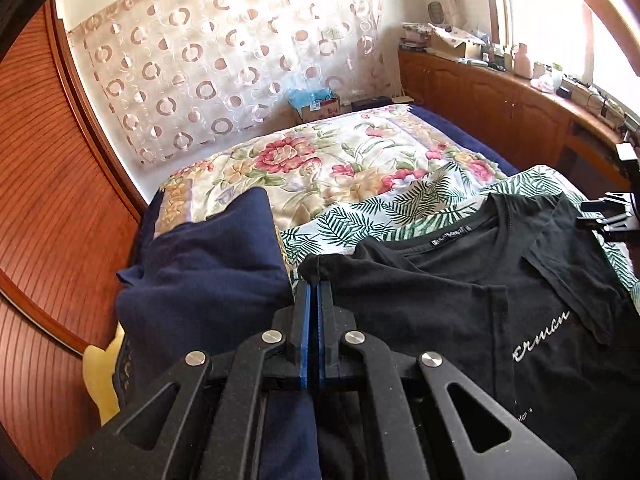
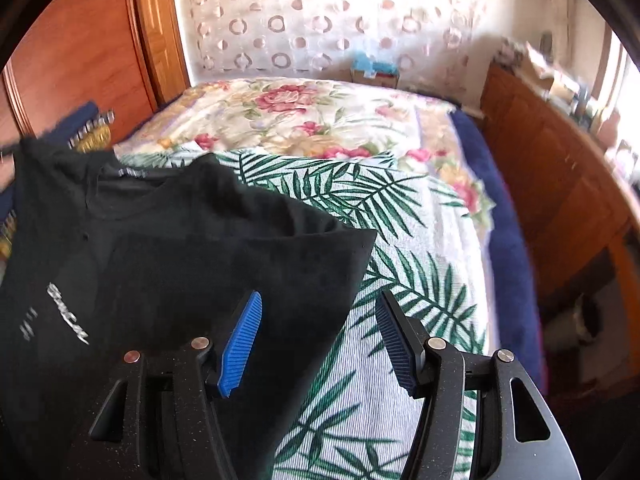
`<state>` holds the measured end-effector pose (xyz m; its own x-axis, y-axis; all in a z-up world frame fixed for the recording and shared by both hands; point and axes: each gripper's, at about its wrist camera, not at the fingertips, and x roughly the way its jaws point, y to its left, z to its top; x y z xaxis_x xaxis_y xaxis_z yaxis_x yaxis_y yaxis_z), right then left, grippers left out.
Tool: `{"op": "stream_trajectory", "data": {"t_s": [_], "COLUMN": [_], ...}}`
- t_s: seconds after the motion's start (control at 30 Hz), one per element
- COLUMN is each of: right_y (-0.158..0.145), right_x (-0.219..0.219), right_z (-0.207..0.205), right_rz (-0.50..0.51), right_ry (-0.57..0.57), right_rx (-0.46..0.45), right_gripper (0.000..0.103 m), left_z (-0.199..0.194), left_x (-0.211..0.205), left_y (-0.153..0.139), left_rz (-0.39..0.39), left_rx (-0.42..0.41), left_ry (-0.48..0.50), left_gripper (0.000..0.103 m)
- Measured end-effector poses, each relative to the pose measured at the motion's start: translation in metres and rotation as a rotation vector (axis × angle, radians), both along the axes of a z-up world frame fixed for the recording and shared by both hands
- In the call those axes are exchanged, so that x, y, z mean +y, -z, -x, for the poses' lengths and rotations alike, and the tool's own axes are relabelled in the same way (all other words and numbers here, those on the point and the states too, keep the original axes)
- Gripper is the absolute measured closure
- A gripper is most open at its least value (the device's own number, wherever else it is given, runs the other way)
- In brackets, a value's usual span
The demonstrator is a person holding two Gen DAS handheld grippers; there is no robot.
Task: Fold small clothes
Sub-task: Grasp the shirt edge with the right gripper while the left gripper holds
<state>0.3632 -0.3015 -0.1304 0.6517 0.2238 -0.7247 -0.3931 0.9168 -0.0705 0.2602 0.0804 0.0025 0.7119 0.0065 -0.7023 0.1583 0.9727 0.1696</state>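
Just ahead of the left gripper (image 1: 314, 292), pads pinched tight on the black T-shirt (image 1: 460, 300) edge over the palm-print cloth (image 2: 400, 240), carry that fold across evenly, keeping the right gripper (image 2: 318, 338), wide apart and empty, beside the sleeve for smoothing.

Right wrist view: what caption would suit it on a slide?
Open right claw hovers over a black T-shirt lying on the palm-leaf cloth on the bed.

T-shirt (image 1: 460, 300) lies on leaf sheet (image 2: 400, 240), folded garment (image 1: 208, 272) to its left
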Motion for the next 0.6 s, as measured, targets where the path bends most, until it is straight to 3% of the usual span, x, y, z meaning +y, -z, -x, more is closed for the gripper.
{"op": "stream_trajectory", "data": {"t_s": [0.07, 0.23, 0.33, 0.4, 0.47, 0.6], "right_y": [0.000, 0.005, 0.004, 0.003, 0.002, -0.014], "right_x": [-0.002, 0.012, 0.020, 0.021, 0.025, 0.029], "right_z": [-0.008, -0.022, -0.025, -0.027, -0.022, 0.013], "right_rz": [-0.022, 0.040, 0.032, 0.018, 0.017, -0.003], "right_ry": [-0.010, -0.001, 0.006, -0.001, -0.005, -0.018], "right_rx": [0.010, -0.002, -0.005, 0.000, -0.008, -0.114], "right_gripper": [0.042, 0.045, 0.066, 0.095, 0.096, 0.096], "left_z": [0.004, 0.015, 0.028, 0.037, 0.050, 0.084], "left_x": [0.001, 0.004, 0.001, -0.002, -0.002, -0.003], "left_y": [0.002, 0.007, 0.011, 0.013, 0.010, 0.001], "left_rz": [0.008, 0.044, 0.062, 0.071, 0.091, 0.119], "left_rx": [-0.002, -0.011, -0.015, -0.019, -0.029, -0.063], "left_ry": [0.001, 0.000, 0.006, 0.016, 0.022, 0.031], "left_gripper": [0.099, 0.099, 0.099, 0.099, 0.099, 0.099]}}
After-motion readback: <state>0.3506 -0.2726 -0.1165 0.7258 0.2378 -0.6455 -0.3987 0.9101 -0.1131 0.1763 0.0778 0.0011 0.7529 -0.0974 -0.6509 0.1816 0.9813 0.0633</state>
